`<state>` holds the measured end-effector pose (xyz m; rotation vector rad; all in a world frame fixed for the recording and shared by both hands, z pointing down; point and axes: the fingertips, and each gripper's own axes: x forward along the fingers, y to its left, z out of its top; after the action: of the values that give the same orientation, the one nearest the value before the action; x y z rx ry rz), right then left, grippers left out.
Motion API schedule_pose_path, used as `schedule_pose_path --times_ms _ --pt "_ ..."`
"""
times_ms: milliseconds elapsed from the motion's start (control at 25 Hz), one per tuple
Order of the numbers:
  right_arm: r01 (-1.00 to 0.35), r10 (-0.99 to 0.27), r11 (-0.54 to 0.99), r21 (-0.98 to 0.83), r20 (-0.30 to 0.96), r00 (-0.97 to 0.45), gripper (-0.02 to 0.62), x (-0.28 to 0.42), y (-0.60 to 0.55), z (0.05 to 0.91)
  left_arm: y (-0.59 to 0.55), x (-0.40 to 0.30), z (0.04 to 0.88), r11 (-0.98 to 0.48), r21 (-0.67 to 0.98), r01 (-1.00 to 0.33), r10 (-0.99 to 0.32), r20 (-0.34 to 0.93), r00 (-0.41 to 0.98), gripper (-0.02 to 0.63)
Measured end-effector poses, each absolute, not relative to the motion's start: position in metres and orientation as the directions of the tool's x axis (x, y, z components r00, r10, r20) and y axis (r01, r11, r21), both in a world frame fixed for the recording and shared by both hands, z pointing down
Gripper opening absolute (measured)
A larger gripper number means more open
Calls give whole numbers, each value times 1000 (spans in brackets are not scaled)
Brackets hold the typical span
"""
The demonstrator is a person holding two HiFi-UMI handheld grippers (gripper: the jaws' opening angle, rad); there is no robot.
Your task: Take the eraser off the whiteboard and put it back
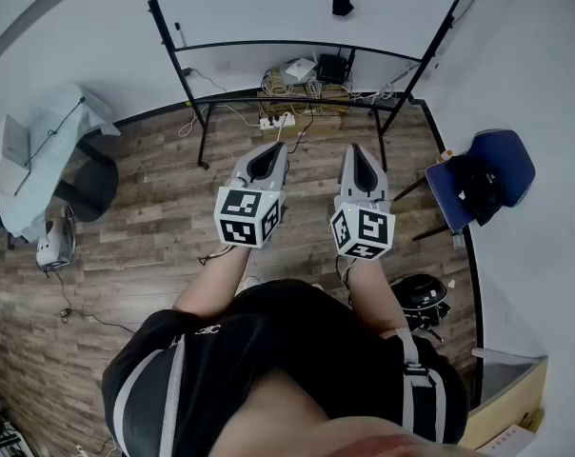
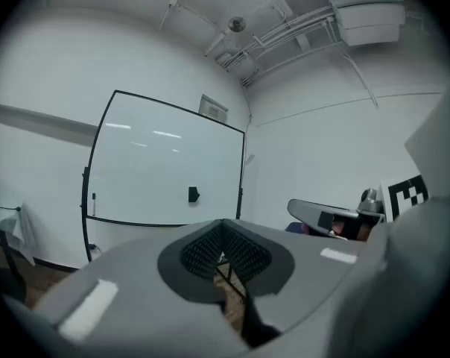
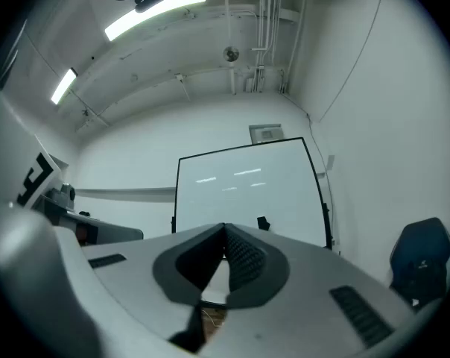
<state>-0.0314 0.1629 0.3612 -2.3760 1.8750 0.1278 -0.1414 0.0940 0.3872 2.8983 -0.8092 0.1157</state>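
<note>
- Black eraser (image 1: 342,4) sticks to the whiteboard (image 1: 259,8), well apart from both grippers.
- Left gripper (image 1: 271,149) and right gripper (image 1: 360,149): jaw tips pressed together, nothing held.
- Only the head view shows the cable tangle (image 1: 302,89) on the floor under the board.

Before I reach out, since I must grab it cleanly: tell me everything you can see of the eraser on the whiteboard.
The eraser is a small, dark, blocky piece, black as it looks. It sits flat against the white face of the whiteboard, low down, a little right of centre and above the lower frame bar. Nothing else touches it. Its material is too small to tell.
</note>
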Motion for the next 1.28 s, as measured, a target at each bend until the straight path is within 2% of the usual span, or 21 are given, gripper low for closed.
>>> schedule_pose_path --times_ms 520,1280 --pt "-977 -969 -213 -26 -122 214 5 -13 175 364 114 -114 382 -849 96 -519 -510 103 854 9" --pt "-986 -981 -165 -33 -102 168 5 72 228 386 169 -23 401 -843 107 -526 -519 93 850 9"
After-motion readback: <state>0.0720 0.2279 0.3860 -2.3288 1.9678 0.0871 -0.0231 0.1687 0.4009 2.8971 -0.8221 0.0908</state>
